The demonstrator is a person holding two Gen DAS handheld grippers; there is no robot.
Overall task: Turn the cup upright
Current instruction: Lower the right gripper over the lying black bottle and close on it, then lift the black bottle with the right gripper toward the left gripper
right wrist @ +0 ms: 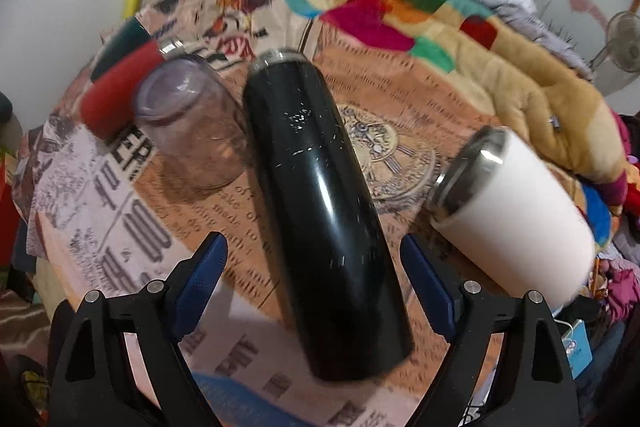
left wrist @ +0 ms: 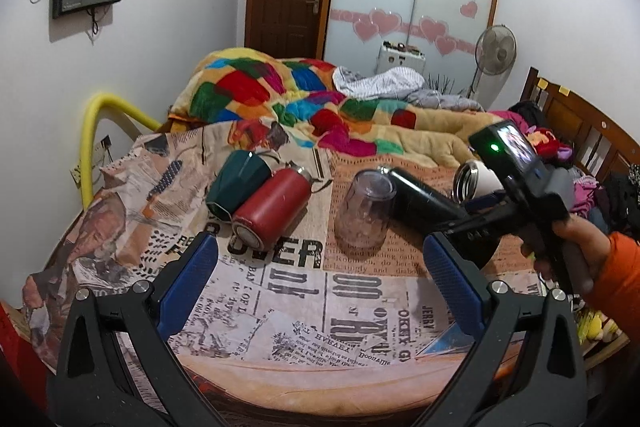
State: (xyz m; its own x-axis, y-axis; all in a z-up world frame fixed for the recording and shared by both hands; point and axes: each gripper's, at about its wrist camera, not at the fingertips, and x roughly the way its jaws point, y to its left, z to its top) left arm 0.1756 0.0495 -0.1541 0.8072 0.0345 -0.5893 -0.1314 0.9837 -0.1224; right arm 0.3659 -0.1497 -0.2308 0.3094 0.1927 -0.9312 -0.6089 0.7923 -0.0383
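A clear plastic cup [left wrist: 365,214] stands upside down on the newspaper-print cloth [left wrist: 280,291]; it also shows in the right wrist view [right wrist: 188,131]. A black flask [right wrist: 324,211] lies on its side between the open jaws of my right gripper [right wrist: 314,267], its steel mouth pointing away; I cannot tell if the pads touch it. In the left wrist view the flask [left wrist: 424,199] lies right of the cup. My left gripper [left wrist: 320,275] is open and empty, in front of the cup.
A red flask [left wrist: 272,207] and a dark green cup [left wrist: 236,183] lie on their sides at the left. A white steel-rimmed tumbler [right wrist: 516,223] lies on its side at the right. A colourful blanket [left wrist: 304,95] is heaped behind. The right hand-held gripper body [left wrist: 532,203] is at the right.
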